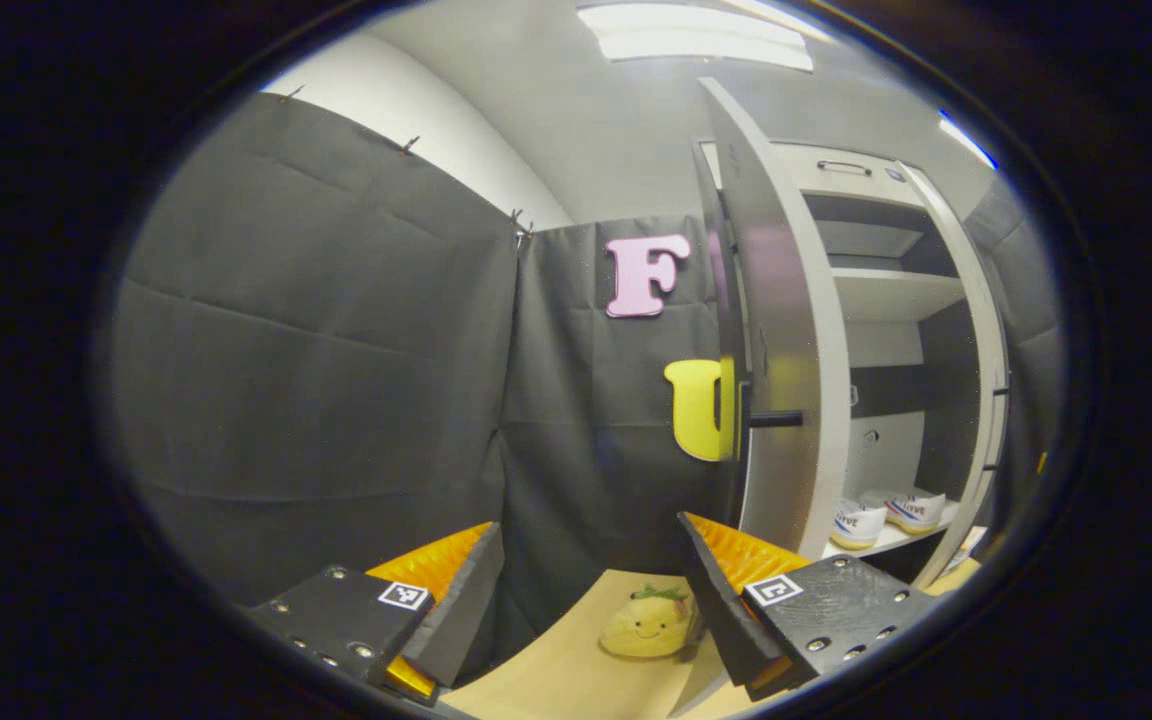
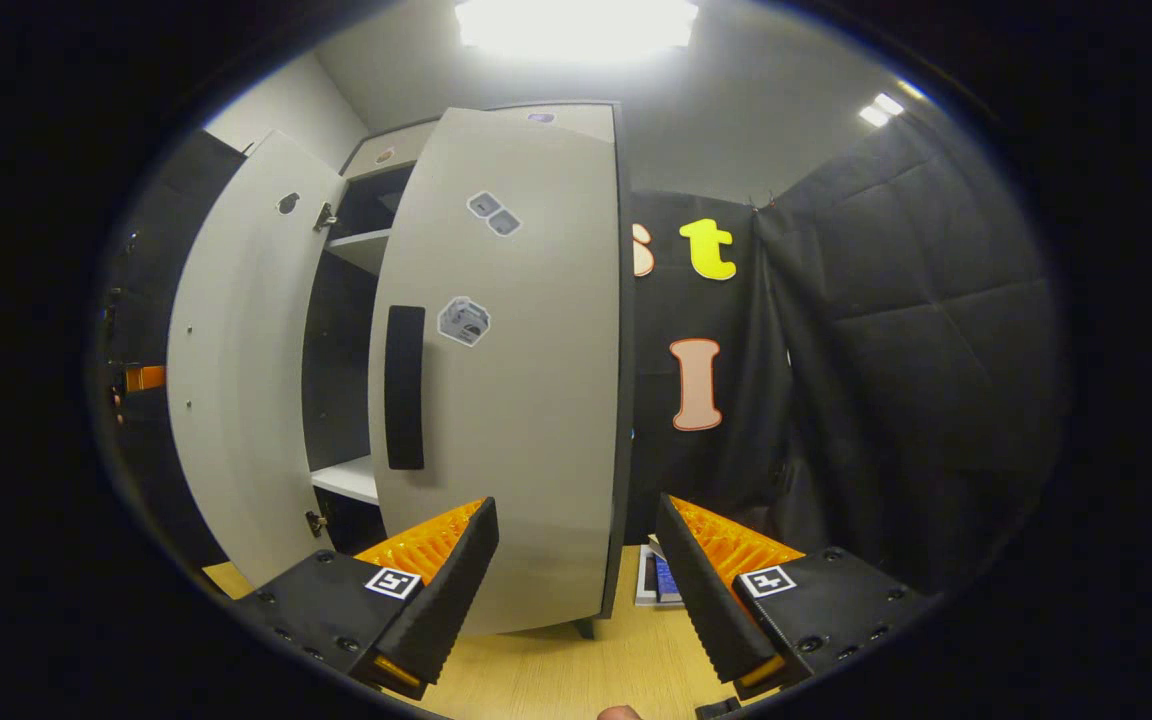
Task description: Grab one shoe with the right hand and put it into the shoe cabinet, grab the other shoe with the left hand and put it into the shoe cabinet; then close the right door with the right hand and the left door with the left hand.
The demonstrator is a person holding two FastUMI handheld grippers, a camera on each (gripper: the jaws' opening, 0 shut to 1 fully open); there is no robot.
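Standing past both grippers, the pale cabinet (image 1: 896, 300) rises from a tan wooden surface (image 1: 556, 670) inside black cloth walls under ceiling lights. Ahead and right of the left gripper (image 1: 591, 600), the left door (image 1: 786, 330) is swung open, edge-on, with a dark handle. Beyond it two white shoes (image 1: 886, 515) sit side by side on a low shelf, partly cut off by the door. A yellow plush toy (image 1: 648, 625) lies on the surface between those released, empty jaws. The right gripper (image 2: 576, 590), jaws also spread and empty, faces the smooth right door (image 2: 506, 380), half open, its dark handle up and left.
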